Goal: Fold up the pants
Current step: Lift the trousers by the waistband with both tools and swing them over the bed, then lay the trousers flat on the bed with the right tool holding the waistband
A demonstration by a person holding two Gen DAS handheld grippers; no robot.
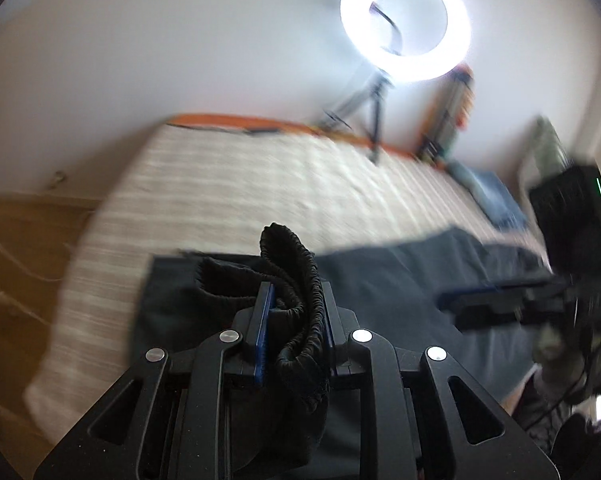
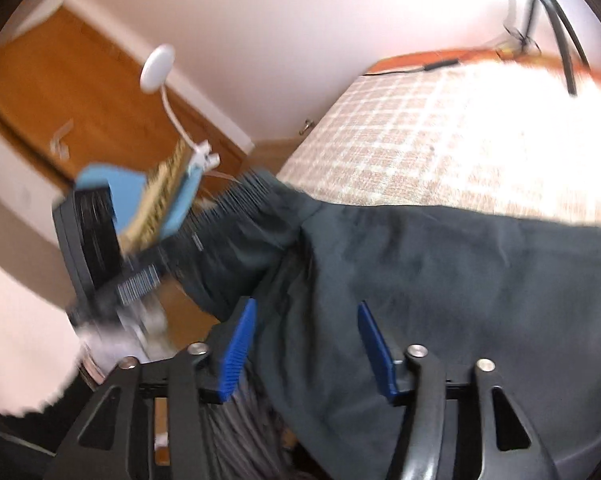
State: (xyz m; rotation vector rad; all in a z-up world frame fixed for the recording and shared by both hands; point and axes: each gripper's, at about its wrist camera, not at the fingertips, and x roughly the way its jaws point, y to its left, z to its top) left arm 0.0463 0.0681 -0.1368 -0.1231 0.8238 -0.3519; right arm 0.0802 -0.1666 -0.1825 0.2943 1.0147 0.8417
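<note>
Dark grey pants (image 1: 380, 280) lie across the near edge of a checked bed (image 1: 240, 184). My left gripper (image 1: 294, 300) is shut on the bunched black elastic waistband (image 1: 300, 276), which sticks up between the blue pads. In the right wrist view the pants (image 2: 440, 280) spread over the bed edge, and my right gripper (image 2: 306, 312) is open, its blue pads (image 2: 236, 352) wide apart just above the cloth. The left gripper shows there, blurred, at the left (image 2: 112, 240), holding the waistband end. The right gripper shows in the left wrist view at the right (image 1: 500, 304).
A lit ring light on a tripod (image 1: 404, 24) stands on the bed's far side. Folded blue cloth (image 1: 492, 196) lies at the bed's right. Wooden floor (image 1: 20, 248) lies left of the bed, and a wooden door (image 2: 60, 92) is beyond.
</note>
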